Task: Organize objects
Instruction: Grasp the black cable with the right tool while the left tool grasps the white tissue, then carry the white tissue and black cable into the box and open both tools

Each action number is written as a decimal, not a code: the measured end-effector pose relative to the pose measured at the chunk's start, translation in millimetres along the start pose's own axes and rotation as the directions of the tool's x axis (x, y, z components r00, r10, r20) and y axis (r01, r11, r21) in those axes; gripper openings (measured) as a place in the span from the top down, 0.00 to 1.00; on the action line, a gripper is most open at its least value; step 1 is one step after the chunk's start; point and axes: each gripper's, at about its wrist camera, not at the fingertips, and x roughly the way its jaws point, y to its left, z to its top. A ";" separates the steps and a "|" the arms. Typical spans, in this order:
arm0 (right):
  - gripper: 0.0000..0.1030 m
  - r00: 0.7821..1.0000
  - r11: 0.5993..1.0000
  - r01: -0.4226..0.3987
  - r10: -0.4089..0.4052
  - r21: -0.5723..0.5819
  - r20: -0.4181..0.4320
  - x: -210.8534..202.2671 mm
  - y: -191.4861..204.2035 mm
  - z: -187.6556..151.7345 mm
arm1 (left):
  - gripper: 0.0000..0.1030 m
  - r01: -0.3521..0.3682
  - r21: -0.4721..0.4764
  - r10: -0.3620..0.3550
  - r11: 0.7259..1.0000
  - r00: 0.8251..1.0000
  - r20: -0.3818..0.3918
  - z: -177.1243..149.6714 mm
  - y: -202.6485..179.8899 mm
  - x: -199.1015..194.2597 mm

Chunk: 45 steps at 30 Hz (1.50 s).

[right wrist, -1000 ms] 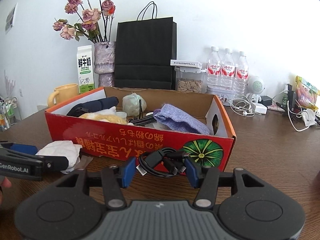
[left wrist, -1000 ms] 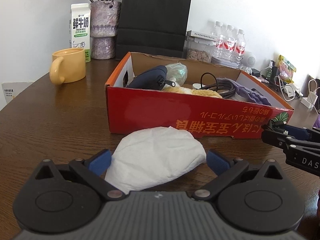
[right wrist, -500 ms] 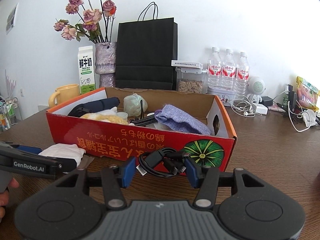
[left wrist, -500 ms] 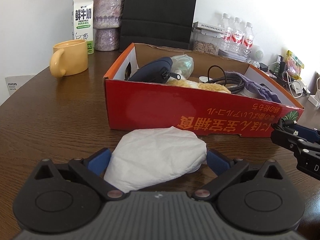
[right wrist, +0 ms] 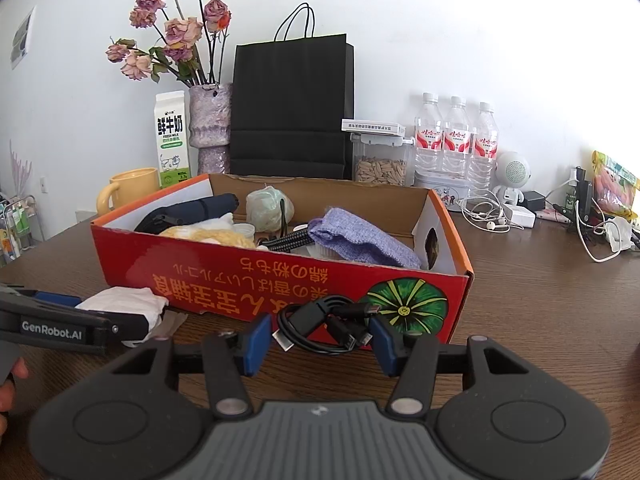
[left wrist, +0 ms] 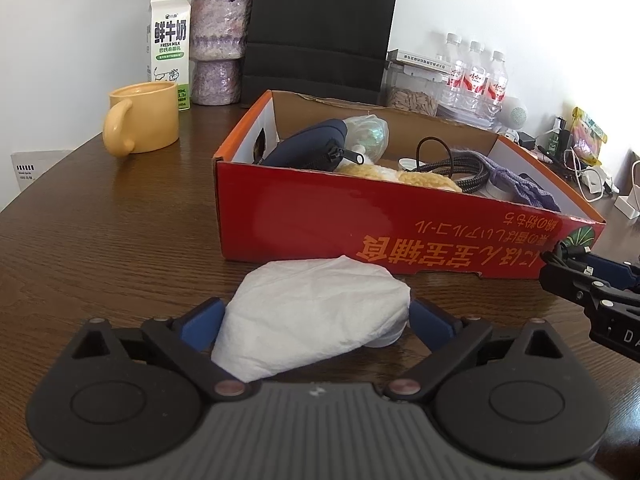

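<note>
My left gripper (left wrist: 316, 314) is shut on a white tissue bundle (left wrist: 320, 300), its blue pads pressing both sides, low over the brown table in front of the red cardboard box (left wrist: 360, 220). From the right wrist view that same bundle (right wrist: 124, 304) is at the left, near the box's front wall (right wrist: 240, 280). My right gripper (right wrist: 320, 340) is shut on a coiled black cable (right wrist: 316, 320) before the box's pumpkin-print corner. The box holds a dark blue pouch (left wrist: 312, 144), a yellow fluffy item (left wrist: 424, 178), a braided cord (left wrist: 456, 166) and a purple cloth (right wrist: 360, 240).
A yellow mug (left wrist: 140, 118), milk carton (left wrist: 168, 48), vase (left wrist: 218, 48) and black paper bag (left wrist: 320, 32) stand behind the box. Water bottles (right wrist: 456, 140), a seed jar (right wrist: 380, 160), earphones and chargers (right wrist: 500, 212) crowd the right. A hand (right wrist: 8, 384) shows at the left edge.
The left wrist view has tipped a little. Both grips look the same as before, and neither the bundle nor the cable has shifted between the pads.
</note>
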 end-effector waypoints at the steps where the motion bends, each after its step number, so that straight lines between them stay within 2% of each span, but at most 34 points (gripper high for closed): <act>1: 0.49 1.000 1.000 0.000 0.000 0.000 0.000 0.0 0.0 0.0 | 0.03 0.001 0.000 -0.001 1.000 1.000 0.001 0.0 0.1 -0.5; 9: 0.49 1.000 1.000 0.000 0.000 0.000 0.000 0.0 0.0 0.0 | 0.09 0.008 0.010 -0.009 1.000 0.999 0.042 -1.0 -0.2 -8.9; 14: 0.49 1.000 1.000 0.000 0.000 0.001 0.000 0.1 0.0 0.0 | 0.10 0.003 0.010 -0.004 1.000 0.995 0.099 -1.8 -0.5 -18.4; 22: 0.49 1.000 1.000 0.000 0.000 0.001 0.021 -2.9 0.0 -0.4 | 0.13 0.017 0.020 -0.021 1.000 0.977 0.215 -3.9 -2.3 -38.6; 26: 0.49 0.998 1.000 0.000 0.000 -0.004 0.057 -9.1 1.9 -1.1 | 0.16 0.024 0.037 -0.033 0.999 0.962 0.271 -6.0 -5.5 -47.8; 32: 0.49 0.990 1.000 -0.013 0.014 -0.008 0.138 -22.4 5.6 0.2 | 0.18 0.023 0.038 -0.034 0.999 0.950 0.311 -4.6 -8.0 -53.9; 39: 0.49 0.982 0.999 -0.033 0.037 -0.023 0.185 -26.7 11.7 21.3 | 0.18 0.028 0.086 -0.058 0.996 0.931 0.361 14.7 -22.4 -63.1; 45: 0.49 0.980 0.998 -0.032 0.043 -0.061 0.194 -15.8 18.4 45.4 | 0.18 0.035 0.110 -0.073 0.993 0.928 0.365 41.9 -32.3 -55.2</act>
